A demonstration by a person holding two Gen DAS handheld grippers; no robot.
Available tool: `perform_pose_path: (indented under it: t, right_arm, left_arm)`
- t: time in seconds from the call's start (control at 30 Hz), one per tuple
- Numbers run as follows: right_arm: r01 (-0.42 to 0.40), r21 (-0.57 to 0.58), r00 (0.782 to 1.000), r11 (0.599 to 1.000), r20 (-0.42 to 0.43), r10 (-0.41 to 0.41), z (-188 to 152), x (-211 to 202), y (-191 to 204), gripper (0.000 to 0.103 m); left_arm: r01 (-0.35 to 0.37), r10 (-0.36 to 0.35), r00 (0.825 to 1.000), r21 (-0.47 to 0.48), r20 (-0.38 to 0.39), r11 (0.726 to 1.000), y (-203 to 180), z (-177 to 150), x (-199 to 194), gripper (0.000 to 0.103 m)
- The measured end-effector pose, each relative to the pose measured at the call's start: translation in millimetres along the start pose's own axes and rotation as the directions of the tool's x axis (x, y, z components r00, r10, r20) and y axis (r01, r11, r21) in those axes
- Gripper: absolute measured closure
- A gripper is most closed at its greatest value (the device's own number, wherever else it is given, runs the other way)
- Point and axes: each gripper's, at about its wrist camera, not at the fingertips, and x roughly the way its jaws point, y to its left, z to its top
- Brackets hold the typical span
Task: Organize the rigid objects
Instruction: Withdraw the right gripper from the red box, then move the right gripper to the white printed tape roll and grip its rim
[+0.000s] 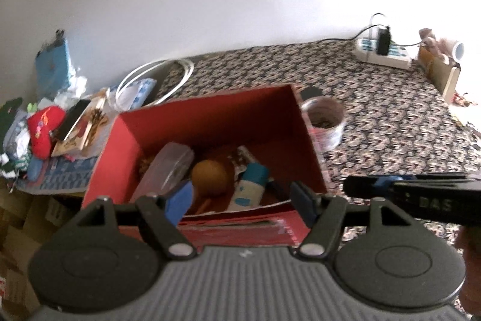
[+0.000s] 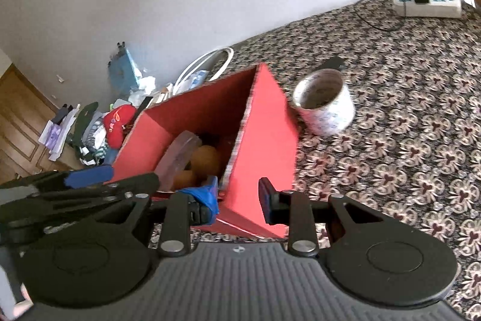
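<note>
**Over the Red Box: Both Grippers Empty**

Nearest the left wrist camera, the left gripper (image 1: 242, 199) stands with its blue-padded fingers (image 1: 180, 199) spread wide and nothing between them. It hangs over the near wall of the red box (image 1: 210, 119). The right gripper (image 2: 237, 197) is likewise spread wide and empty; the near corner of the box lies between its fingers, without visible contact. Its body enters the left wrist view from the right edge.

The red box sits open-topped on the patterned carpet (image 1: 390, 125). Contents, near to far:
- a white bottle with a teal cap (image 1: 249, 188), lying tilted against the near side;
- a round brown object (image 1: 210, 176) beside the bottle, its identity unclear;
- a clear plastic case (image 1: 168, 167), leaning against the left inner wall.

Just beside the box on its right stands a patterned cup (image 1: 326, 125), upright, with dark contents. A dark flat object (image 1: 311, 92) lies just behind the cup.

Left of the box, a pile of clutter includes a red soft item (image 1: 43, 128) and a coiled white cable (image 1: 156, 80). Far right, against the white wall, a power strip (image 1: 383, 51) carries a black plug.
</note>
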Motion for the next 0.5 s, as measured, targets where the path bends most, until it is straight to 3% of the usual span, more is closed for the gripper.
perform_pose_path:
  t: [0.5]
  right_arm:
    - [0.060,0.109,0.998,0.992,-0.018,-0.058,4,-27,-83,0.091]
  left_arm:
    - [0.127,-0.124,0.992,0.096,-0.040,0.987,-92,1,14,0.033]
